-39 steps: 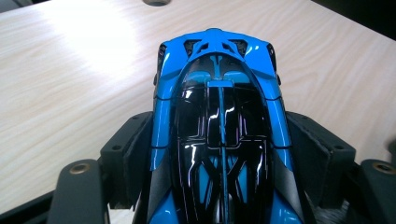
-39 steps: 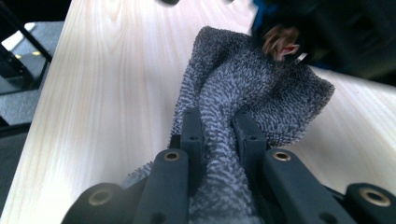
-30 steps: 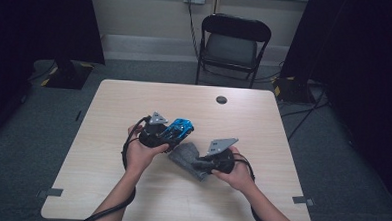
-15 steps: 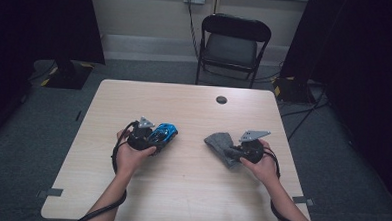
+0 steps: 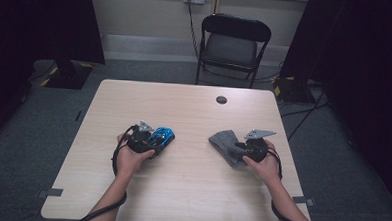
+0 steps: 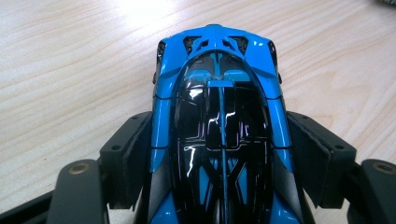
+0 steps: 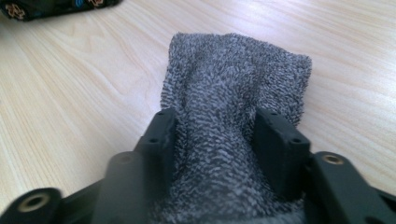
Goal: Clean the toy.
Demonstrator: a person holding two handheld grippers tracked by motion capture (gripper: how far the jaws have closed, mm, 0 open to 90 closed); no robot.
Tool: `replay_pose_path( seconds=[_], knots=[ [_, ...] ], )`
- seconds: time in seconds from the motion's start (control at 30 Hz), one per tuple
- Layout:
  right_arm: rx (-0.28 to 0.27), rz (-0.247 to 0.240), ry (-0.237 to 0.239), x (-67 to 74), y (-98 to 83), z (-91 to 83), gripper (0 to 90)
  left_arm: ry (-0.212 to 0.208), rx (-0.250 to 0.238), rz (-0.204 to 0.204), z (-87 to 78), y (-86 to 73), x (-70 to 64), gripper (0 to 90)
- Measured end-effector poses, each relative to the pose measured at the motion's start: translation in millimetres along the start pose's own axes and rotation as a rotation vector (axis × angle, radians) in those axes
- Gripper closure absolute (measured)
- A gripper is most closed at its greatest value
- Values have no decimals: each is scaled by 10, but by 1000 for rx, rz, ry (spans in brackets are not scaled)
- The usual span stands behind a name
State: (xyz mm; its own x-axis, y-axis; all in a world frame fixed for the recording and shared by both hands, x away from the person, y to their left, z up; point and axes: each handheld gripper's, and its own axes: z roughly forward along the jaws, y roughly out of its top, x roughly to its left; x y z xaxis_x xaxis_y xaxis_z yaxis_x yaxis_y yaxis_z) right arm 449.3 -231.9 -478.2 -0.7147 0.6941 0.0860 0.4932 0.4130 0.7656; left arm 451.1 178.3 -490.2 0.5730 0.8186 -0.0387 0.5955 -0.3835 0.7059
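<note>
A blue and black toy car sits nose-away between the pads of my left gripper, which is shut on its sides; the car rests low over the left half of the table. On the right half a grey knitted cloth lies on the wood. My right gripper has just been opening its jaws. The cloth lies bunched between the pads, slack and resting on the table.
The light wooden table has a small black round disc near its far edge. A black folding chair stands beyond that edge, with cables on the floor to its right. Dark curtains flank the room.
The hands have drawn apart from the table's middle: the left one went left with the car, the right one went right with the cloth. Over the last half second both stay put.
</note>
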Motion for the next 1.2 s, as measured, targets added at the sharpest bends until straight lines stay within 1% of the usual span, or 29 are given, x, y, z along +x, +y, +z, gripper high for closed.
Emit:
replay_pose_path(
  seconds=[0.03, 0.1, 0.13, 0.17, 0.2, 0.23, 0.27, 0.37, 0.4, 0.5, 0.53, 0.57, 0.6, 0.63, 0.7, 0.73, 0.77, 0.8, 0.83, 0.87, 0.9, 0.93, 0.97, 1.0, 1.03, 1.07, 1.1, 1.13, 1.2],
  knots=[
    [-11, 5, -15, -4, 0, -18, 411, 3, 14, 28, 1, -2, -10, 272],
    [-15, 11, -20, -8, -1, -28, 396, -1, 14, 20, -6, 4, -18, 262],
    [-17, 19, -27, -8, -2, -51, 381, -6, 20, 35, -27, 19, -9, 242],
    [-17, 19, -27, -8, -2, -51, 381, 4, 18, 40, -45, 35, -15, 242],
    [-11, 30, -31, -7, -2, -60, 363, 8, 11, 47, -70, 53, -19, 232],
    [-23, 30, -34, -2, 0, -84, 352, 4, 1, 46, -91, 70, -24, 215],
    [-23, 29, -35, 1, 4, -97, 335, -4, -5, 34, -138, 92, -28, 197],
    [-35, 31, -28, 14, 12, -128, 319, -14, -13, 31, -184, 92, -31, 194],
    [-41, 27, -22, 34, 14, -160, 308, -14, -20, 41, -234, 85, -41, 194],
    [-40, 17, -19, 58, 4, -184, 298, -24, -29, 39, -278, 77, -62, 195],
    [-37, 8, -21, 71, -2, -198, 296, -22, -28, 47, -301, 77, -71, 195],
    [-36, 7, -19, 82, -8, -209, 290, -31, -33, 49, -322, 77, -89, 194],
    [-38, 7, -10, 107, -17, -233, 281, -49, -36, 56, -361, 80, -141, 199],
    [-41, 6, -5, 122, -21, -247, 279, -55, -43, 54, -379, 83, -175, 200],
    [-46, 9, 4, 162, -30, -275, 272, -64, -54, 85, -420, 97, -245, 205],
    [-52, 3, 8, 189, -35, -292, 274, -77, -61, 89, -434, 99, -292, 208],
    [-52, 3, 8, 189, -35, -292, 274, -77, -61, 89, -434, 99, -292, 210],
    [-49, -4, 4, 239, -51, -319, 261, -101, -70, 104, -450, 102, -375, 210],
    [-49, -4, 4, 239, -51, -319, 261, -101, -70, 104, -450, 102, -375, 211],
    [-46, -6, 5, 261, -63, -329, 256, -109, -73, 113, -458, 100, -421, 211],
    [-40, -8, 10, 284, -83, -343, 255, -117, -76, 123, -459, 94, -459, 212],
    [-36, -8, 15, 312, -120, -361, 244, -135, -70, 142, -454, 79, -522, 215],
    [-35, -10, 15, 324, -144, -372, 243, -135, -70, 142, -454, 79, -522, 217],
    [-31, -10, 13, 336, -168, -383, 239, -156, -68, 154, -444, 57, -588, 218],
    [-31, -10, 13, 336, -168, -383, 239, -156, -68, 154, -444, 57, -588, 220],
    [-31, -6, 13, 344, -220, -406, 232, -176, -71, 163, -429, 29, -651, 224],
    [-31, -6, 13, 344, -220, -406, 232, -176, -71, 163, -429, 29, -651, 226],
    [-38, 5, 14, 346, -276, -428, 228, -187, -69, 181, -409, -2, -711, 226],
    [-35, 5, 9, 344, -331, -446, 223, -205, -55, 196, -381, -37, -764, 230]
  ],
)
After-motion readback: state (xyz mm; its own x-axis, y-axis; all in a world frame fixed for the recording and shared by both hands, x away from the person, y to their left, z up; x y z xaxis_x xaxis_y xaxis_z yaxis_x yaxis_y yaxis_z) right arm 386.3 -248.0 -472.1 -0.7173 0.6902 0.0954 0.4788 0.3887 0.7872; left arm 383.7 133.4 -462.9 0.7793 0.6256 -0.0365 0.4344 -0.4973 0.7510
